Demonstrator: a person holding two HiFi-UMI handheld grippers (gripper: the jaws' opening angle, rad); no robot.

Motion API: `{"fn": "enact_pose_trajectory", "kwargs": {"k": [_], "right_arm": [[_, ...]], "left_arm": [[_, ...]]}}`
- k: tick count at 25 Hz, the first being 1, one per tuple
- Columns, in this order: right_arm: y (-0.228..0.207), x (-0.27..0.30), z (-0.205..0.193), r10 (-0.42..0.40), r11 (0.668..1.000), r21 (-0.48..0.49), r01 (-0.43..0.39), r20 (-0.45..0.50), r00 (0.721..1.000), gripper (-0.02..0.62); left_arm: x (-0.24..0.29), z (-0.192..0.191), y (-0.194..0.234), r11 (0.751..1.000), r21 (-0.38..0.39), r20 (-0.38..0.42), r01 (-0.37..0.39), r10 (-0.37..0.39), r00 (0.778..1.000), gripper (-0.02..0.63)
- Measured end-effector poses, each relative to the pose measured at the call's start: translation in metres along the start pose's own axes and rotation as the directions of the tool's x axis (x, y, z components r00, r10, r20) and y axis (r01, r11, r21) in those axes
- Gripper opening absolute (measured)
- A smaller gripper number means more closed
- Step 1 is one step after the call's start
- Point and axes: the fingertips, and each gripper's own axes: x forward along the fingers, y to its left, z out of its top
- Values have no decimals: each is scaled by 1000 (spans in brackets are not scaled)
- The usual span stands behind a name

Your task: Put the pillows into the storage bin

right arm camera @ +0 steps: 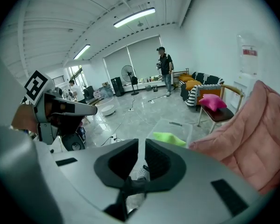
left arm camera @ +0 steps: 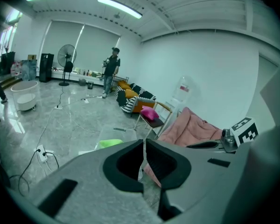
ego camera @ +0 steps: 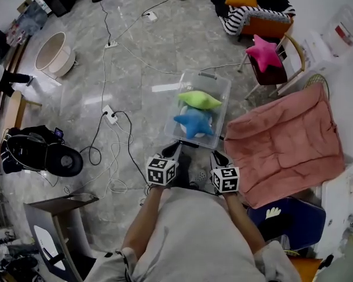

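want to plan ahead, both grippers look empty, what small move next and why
Probably open the right gripper and reach for the pink pillow on the chair: the green pillow and blue pillow already lie in the bin, and its jaws are shut on nothing.

Storage bin (ego camera: 221, 84) stands open-topped, so the way in is from above. Green pillow (ego camera: 199, 99) and blue pillow (ego camera: 194, 123) fill its near half. Pink blanket (ego camera: 288, 140) crowds its right side; cables (ego camera: 114, 151) litter the floor (ego camera: 147, 63) on the left.
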Motion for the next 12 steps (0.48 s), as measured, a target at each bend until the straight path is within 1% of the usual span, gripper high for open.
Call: {"fn": "enact_pose_trajectory", "kwargs": {"k": [3, 6, 12], "right_arm": [[-4, -3, 1, -7, 1000, 14, 7, 5, 1000, 31], [-9, -7, 1, -16, 999, 29, 16, 14, 1000, -2], [-8, -9, -2, -10, 999, 49, 10, 10, 1000, -3]], "left_arm": [[2, 2, -1, 1000, -3, 1, 1, -1, 1000, 15], [4, 2, -4, 1000, 3, 2, 5, -5, 1000, 11], [1, -2, -5, 1000, 11, 2, 19, -19, 1000, 9]]}}
